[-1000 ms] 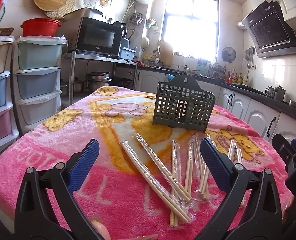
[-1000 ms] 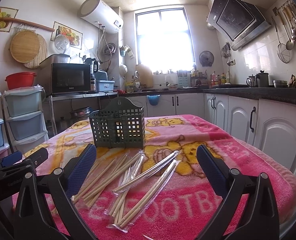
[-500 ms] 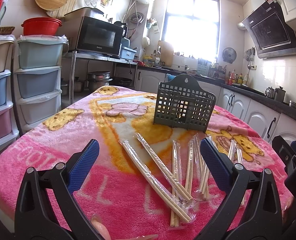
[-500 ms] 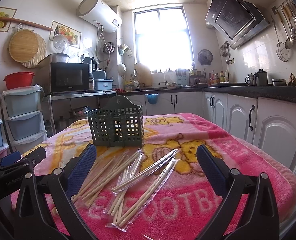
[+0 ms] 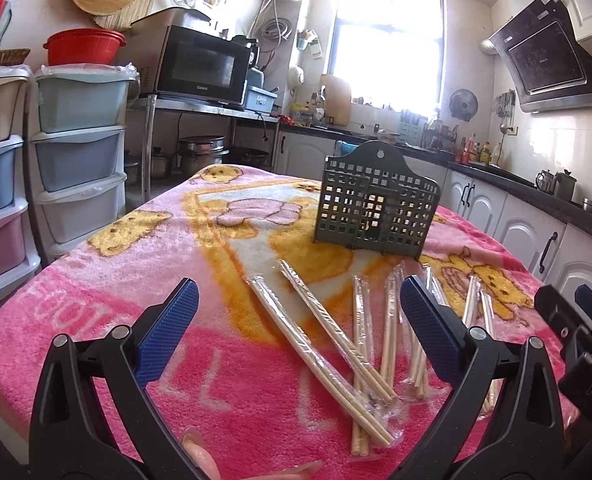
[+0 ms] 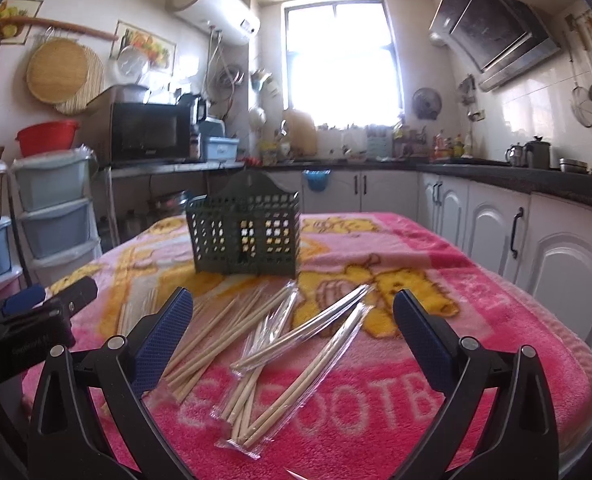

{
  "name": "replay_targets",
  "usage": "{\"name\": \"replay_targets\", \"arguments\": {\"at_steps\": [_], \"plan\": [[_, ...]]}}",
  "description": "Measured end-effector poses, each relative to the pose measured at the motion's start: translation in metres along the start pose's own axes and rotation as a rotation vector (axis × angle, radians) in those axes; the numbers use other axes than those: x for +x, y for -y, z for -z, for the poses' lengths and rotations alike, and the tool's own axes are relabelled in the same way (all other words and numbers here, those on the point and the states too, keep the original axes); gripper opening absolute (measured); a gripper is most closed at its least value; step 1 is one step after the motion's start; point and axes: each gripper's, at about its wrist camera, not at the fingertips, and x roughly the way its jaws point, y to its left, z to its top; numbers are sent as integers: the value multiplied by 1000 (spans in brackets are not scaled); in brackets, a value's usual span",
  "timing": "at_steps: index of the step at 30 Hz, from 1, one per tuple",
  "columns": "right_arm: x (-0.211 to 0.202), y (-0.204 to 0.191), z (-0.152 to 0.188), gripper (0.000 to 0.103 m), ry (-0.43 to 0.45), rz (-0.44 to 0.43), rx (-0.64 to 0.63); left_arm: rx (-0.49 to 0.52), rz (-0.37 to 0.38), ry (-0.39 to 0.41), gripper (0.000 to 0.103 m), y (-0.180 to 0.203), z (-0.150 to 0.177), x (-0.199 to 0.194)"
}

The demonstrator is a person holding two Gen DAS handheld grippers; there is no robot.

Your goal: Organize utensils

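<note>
Several pairs of wooden chopsticks in clear wrappers (image 5: 328,336) (image 6: 296,344) lie scattered on a pink cartoon blanket (image 5: 95,312) (image 6: 476,320). Behind them stands a dark green perforated utensil holder (image 5: 376,208) (image 6: 244,232), upright and with nothing seen inside. My left gripper (image 5: 298,324) hovers open above the near end of the pile, nothing between its blue pads (image 5: 167,332). My right gripper (image 6: 293,334) is open too, over the right side of the pile. The left view shows the right gripper's body (image 5: 580,344) at its right edge; the left gripper's body (image 6: 27,328) appears in the right view.
The table's right edge faces white kitchen cabinets (image 6: 496,240). Stacked plastic drawers (image 5: 75,152) stand to the left, with a microwave (image 5: 199,68) on a metal shelf behind. A fingertip (image 5: 199,456) shows at the bottom of the left view.
Both views have shifted only slightly; the right gripper has edged a little forward toward the chopsticks. Nothing on the table has moved and both grippers stay open.
</note>
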Motion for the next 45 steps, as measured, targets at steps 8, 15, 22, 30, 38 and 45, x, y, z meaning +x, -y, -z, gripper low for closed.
{"name": "replay_targets", "arguments": {"at_steps": [8,15,22,30,38,45], "plan": [[15,-7,-12,97,-60,-55,-24,-45,-85,-46,93,-25,-12,15],[45,-1,-36,97,-165,-100,-25,-54,-85,-100,93,-45,-34,34],[88,26,-57,97,-317,-94,37,-20,25,-237,93,-31,-60,70],[130,57,-59,97,-439,-49,23,101,92,-362,93,0,-68,120],[177,80,-51,85,-565,-22,24,23,151,-567,93,-13,-54,171],[203,90,-44,74,-646,-16,39,-76,242,-679,79,-24,-44,193]]}}
